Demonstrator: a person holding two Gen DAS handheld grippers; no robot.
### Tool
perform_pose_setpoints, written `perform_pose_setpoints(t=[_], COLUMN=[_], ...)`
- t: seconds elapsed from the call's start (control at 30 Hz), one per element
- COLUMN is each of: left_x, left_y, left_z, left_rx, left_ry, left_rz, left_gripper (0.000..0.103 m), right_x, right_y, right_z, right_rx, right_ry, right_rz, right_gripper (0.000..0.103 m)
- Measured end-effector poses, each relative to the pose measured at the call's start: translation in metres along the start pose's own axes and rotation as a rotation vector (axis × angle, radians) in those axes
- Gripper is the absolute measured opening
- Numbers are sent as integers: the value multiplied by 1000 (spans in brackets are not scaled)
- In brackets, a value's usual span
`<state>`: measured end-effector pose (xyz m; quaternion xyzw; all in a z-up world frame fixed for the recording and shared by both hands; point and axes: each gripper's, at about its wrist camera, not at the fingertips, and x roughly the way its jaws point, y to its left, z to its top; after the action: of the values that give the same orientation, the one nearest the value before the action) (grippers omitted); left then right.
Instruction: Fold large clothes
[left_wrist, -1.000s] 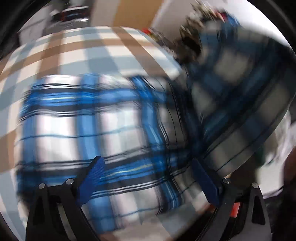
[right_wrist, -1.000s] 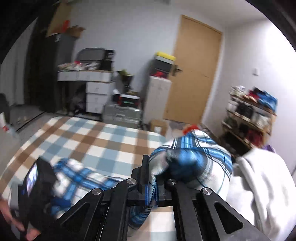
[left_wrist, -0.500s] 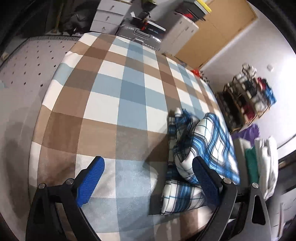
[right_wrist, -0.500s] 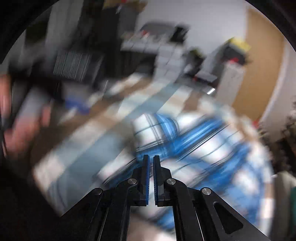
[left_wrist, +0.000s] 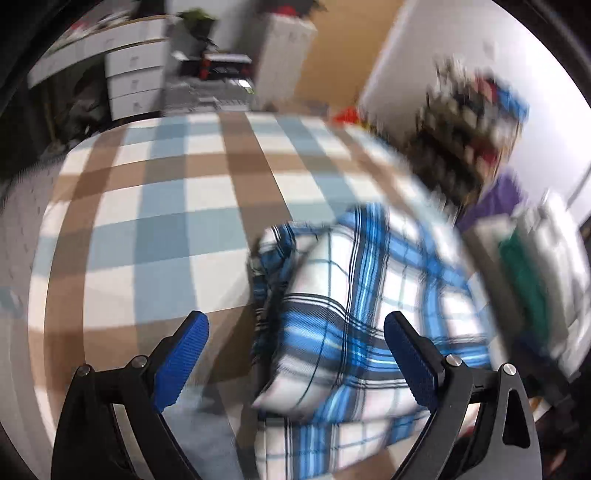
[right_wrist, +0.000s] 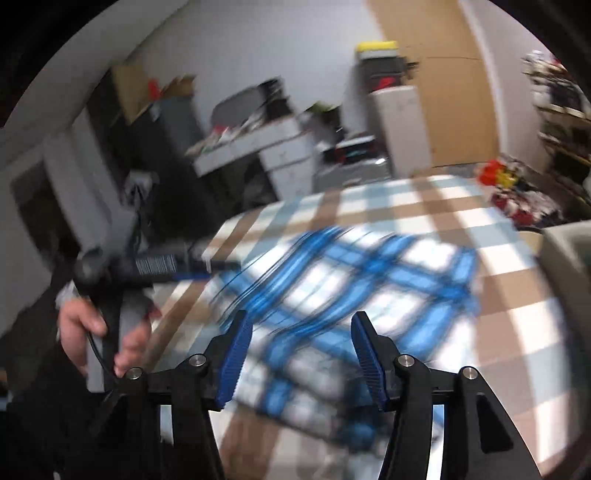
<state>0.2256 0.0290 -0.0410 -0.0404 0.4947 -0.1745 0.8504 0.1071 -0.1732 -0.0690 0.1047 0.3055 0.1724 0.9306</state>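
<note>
The right tongs (right_wrist: 301, 354) have just been opening: a second ago they were clamped on a bunched handful of the blue plaid garment (right_wrist: 354, 280) held up over the bed, half a second ago they were pressed together on nothing, and now the jaws stand apart with nothing pinched between them. The garment has come down too — it lies on the checked bedcover (right_wrist: 498, 310) in a loosely doubled heap, not hanging from either tool. That reads as a fold laid down and released, though the heap looks lumpy, so the task is probably still short of a neat finish.

From the right tongs, the garment is straight ahead and below, its near edge just under the fingertips; motion blur hides whether they touch the cloth. The left tongs (left_wrist: 295, 356) are spread wide and empty as well. From them, the garment (left_wrist: 354, 317) sits ahead and toward the right finger, its rumpled left edge falling about midway between the two blue pads (left_wrist: 181, 363), with bare bedcover (left_wrist: 155, 221) beyond the left one. In the right view a hand (right_wrist: 92, 332) grips the left tool's handle, off to the left of the heap.
</note>
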Motion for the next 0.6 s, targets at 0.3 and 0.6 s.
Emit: perform_pose_setpoints(t=[0.3,0.6], left_x=[29,-46], left_y=[-8,-71], left_z=[2,1], left_rx=[-21,77], left_ry=[276,285], left_rz=[-13,-156], left_gripper=[4,3], right_x=[25,33], right_y=[-89,-118], right_z=[-6,-15], right_rx=[420,578], right_ry=[187,227], right_rz=[-7,-5], right_gripper=[75,77])
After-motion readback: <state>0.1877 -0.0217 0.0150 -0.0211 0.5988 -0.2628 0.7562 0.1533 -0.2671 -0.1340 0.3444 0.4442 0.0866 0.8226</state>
